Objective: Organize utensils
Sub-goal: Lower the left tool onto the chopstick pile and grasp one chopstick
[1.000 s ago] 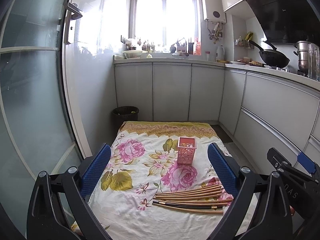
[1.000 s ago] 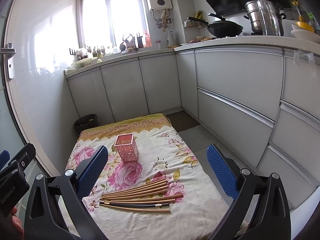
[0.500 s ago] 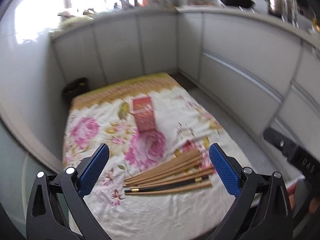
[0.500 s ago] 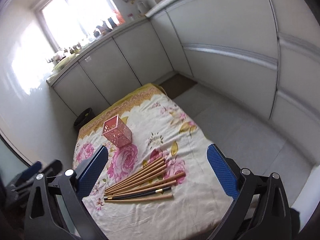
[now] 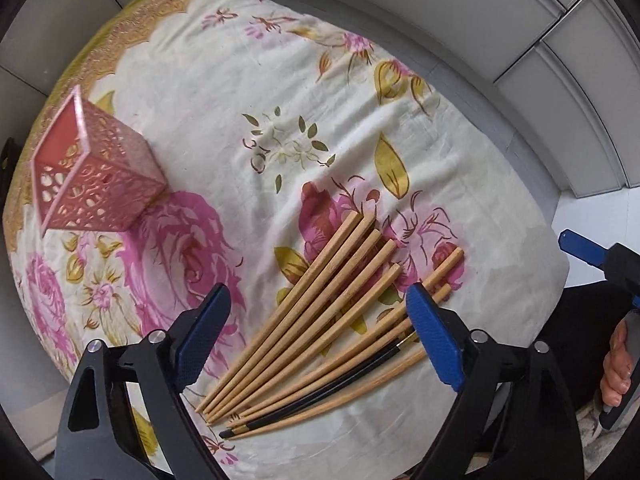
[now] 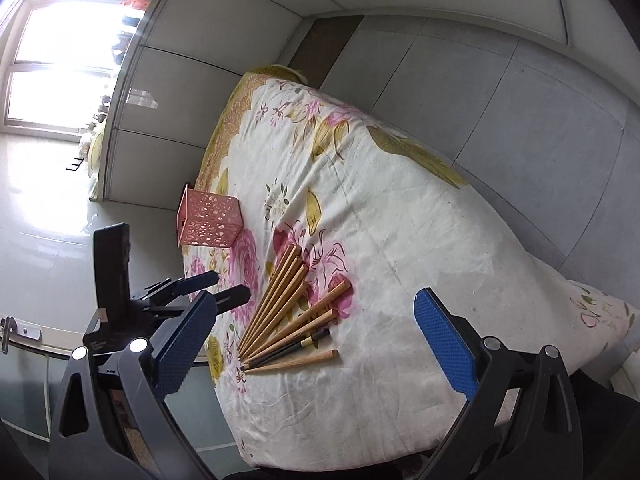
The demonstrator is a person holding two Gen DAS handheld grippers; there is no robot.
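Your left gripper (image 5: 316, 336) hangs above the fanned chopsticks (image 5: 320, 332) on the floral cloth (image 5: 240, 92), its jaws wide but just narrowing, gripping nothing; your right gripper (image 6: 316, 340) gapes empty, the pink holder (image 5: 92, 176) nearby.

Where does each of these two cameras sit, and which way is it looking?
Left wrist: on the left gripper, facing steeply down at the chopsticks; its open fingers, a hand at right.
Right wrist: on the right gripper, angled down across the floral cloth; its open fingers, the left gripper beside them.
Shared: chopsticks, pink holder, cloth.
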